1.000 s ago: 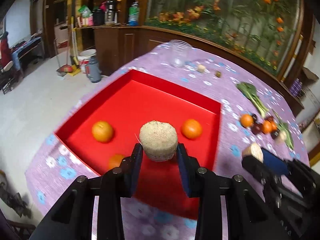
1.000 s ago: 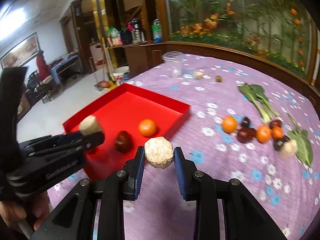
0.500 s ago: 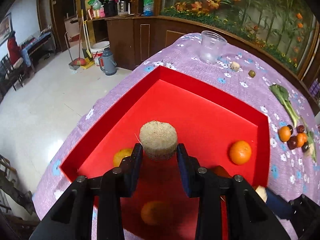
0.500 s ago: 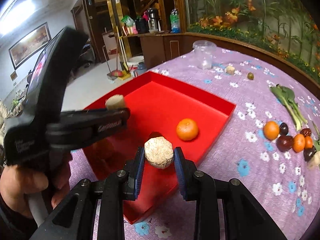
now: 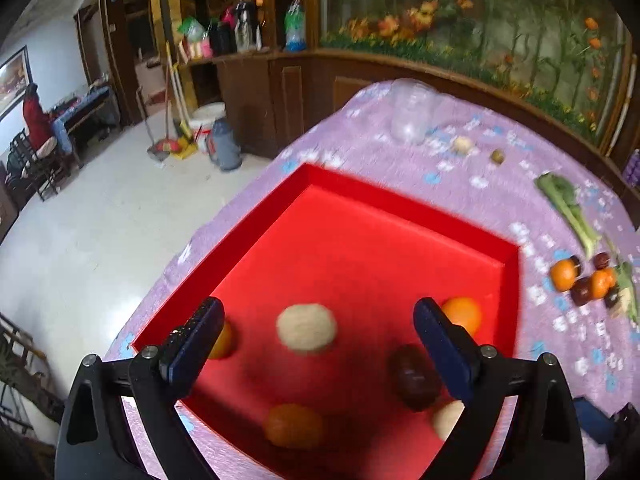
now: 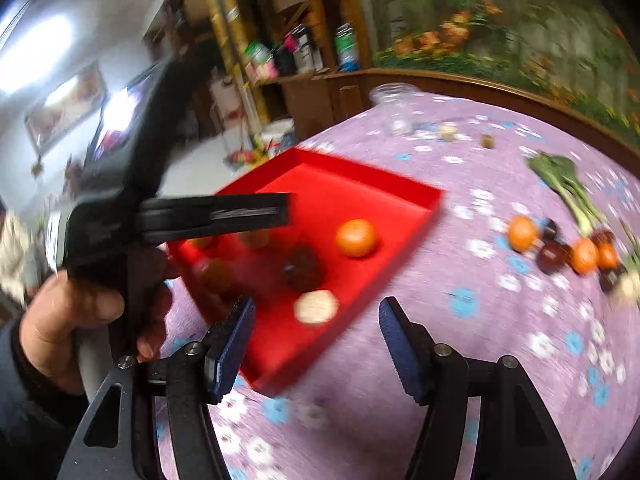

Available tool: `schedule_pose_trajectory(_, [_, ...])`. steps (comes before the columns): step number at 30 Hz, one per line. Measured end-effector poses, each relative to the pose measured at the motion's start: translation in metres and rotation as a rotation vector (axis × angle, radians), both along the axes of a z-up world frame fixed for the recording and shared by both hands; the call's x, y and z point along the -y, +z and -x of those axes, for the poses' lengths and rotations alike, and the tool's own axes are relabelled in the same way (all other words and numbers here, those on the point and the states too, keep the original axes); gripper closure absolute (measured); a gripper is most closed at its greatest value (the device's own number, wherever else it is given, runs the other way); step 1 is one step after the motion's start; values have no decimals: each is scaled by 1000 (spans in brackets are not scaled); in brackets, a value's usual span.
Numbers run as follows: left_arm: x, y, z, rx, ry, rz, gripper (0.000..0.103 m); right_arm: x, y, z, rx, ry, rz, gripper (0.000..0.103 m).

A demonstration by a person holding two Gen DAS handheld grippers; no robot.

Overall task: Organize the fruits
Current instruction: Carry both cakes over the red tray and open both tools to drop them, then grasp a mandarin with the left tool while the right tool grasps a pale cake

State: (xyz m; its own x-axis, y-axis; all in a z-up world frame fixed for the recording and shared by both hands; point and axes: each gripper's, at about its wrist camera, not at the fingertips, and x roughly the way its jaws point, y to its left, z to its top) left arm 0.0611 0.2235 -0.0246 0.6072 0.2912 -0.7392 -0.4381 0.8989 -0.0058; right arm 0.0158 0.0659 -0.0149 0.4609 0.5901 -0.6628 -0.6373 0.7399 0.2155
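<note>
Both grippers, left and right, just let go and now gape over the red tray; two beige pucks landed inside, table fruit pile next.

A pale tiled floor is spreading out to the left, catching the light. Dark wooden cabinets are lining the far side, with bottles and flasks crowding the counter. A big window is showing orange flowers and greenery. A white bucket and a grey jug are sitting on the floor. A framed picture is hanging on the white wall, and ceiling light is glaring overhead.
</note>
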Motion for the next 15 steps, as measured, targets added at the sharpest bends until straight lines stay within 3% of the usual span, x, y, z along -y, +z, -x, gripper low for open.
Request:
schedule_pose_trajectory(4, [45,17,-5,69,-120,3,8,65,3,-19,19,-181,-32,33])
schedule_pose_trajectory(9, [115,22,-27,83,-335,-38,8,118,-20,-64,-47,-354,17,34])
schedule_pose_trajectory(11, [130,21,-34,81,-364,-57,8,127,-27,-83,-69,-380,27,37])
schedule_pose_trajectory(15, [134,18,-53,62,-360,-17,8,126,-36,-113,-98,-380,61,42])
